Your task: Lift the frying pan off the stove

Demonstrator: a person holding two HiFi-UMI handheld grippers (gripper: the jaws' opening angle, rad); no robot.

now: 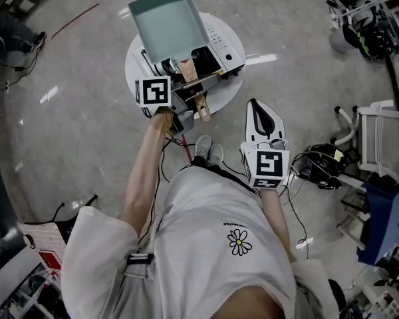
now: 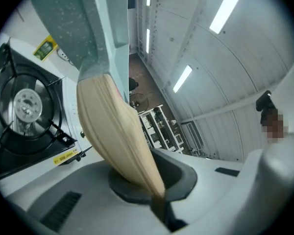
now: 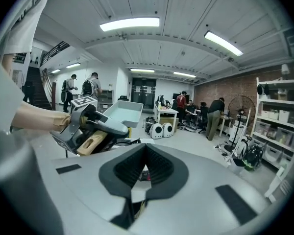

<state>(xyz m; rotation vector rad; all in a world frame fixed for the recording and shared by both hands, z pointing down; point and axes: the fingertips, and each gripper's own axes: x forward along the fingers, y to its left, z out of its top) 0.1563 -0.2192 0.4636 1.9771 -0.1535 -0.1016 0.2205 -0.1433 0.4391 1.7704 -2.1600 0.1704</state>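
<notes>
We see the frying pan (image 1: 166, 22), a rectangular teal one, held up in the air above the stove (image 1: 221, 46) and clear of it, at the far side of the scene. In the left gripper view its grey underside tilts up and away, and the round burner (image 2: 20, 104) lies bare below and to the left of it. The pan's pale wooden handle (image 2: 118, 136) runs back toward us into the left gripper (image 2: 154, 187), whose jaws are clamped tight on the handle's near part, the wood wedged in the notch of the dark pads. The marker cube (image 1: 153, 92) sits on top of that gripper, just left of the handle. The stove, white with a black top, stands on a small round white table (image 1: 134, 62). The right gripper (image 3: 143, 170) hangs low and nearer to us, well apart from the pan on the right side, with its jaws closed together and nothing between them. Beyond the table the right gripper view shows a wide grey floor with several people (image 3: 216, 112) standing at desks far off, and shelving along the right wall.
</notes>
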